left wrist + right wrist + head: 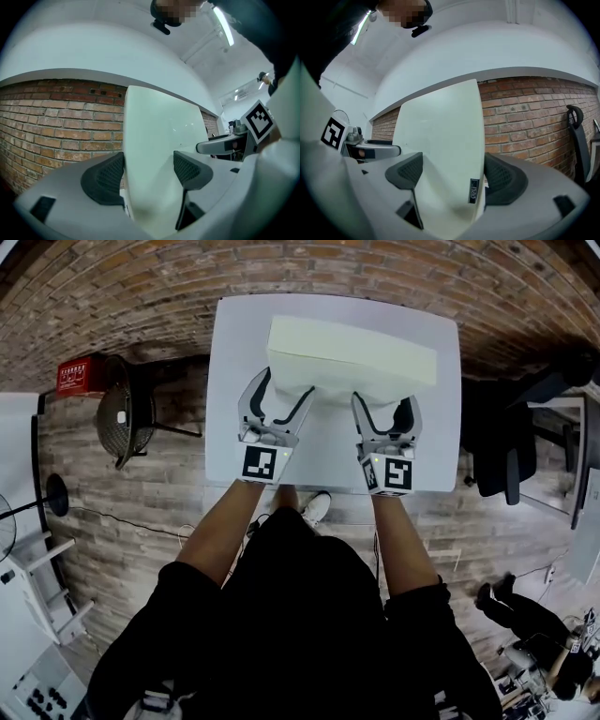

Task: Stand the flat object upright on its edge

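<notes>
The flat object (352, 357) is held above the worktop (234, 352), long axis 9-to-3. Its near edge, at 12 o'clock, is apparently clamped wide by the left gripper (284, 387) and right gripper (384, 402).

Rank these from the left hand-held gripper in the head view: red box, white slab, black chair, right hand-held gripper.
1. white slab, between its jaws
2. right hand-held gripper, beside it, right
3. black chair, off to the left
4. red box, farther left
</notes>
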### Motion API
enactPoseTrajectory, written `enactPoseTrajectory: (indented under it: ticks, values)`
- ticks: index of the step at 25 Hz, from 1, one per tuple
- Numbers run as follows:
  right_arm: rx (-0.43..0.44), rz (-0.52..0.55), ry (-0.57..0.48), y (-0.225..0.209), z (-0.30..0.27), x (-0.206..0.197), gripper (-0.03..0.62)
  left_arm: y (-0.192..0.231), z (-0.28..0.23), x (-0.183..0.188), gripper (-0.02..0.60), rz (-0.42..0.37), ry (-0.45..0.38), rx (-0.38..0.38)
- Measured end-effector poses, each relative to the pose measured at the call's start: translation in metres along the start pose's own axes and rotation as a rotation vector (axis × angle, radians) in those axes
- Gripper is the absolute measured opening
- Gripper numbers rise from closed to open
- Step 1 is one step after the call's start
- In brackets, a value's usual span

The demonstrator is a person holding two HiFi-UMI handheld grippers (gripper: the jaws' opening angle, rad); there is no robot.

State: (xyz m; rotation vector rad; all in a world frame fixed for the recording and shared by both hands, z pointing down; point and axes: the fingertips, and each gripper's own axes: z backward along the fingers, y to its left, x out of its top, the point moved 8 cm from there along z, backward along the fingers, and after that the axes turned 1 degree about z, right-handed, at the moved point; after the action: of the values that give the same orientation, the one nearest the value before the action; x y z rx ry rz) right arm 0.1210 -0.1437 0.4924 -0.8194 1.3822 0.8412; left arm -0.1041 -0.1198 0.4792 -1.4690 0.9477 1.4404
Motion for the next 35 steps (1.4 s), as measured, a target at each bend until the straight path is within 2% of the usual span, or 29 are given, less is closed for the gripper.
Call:
enactPoseTrajectory:
  ticks: [17,21,35]
  values:
    - [0.010,0.035,0.133,0.031,0.029,-0.053,0.399,-0.009,0.045,-0.058,0.330,-0.016,0.079,0.029]
    - [0.009,0.038,0.161,0.039,0.031,-0.062,0.396,-0.006,0.051,-0.070,0.331,0.003,0.110,0.028]
    - [0.015,0.053,0.200,0.041,0.034,-0.062,0.402,-0.003,0.055,-0.072,0.331,-0.014,0.146,-0.009]
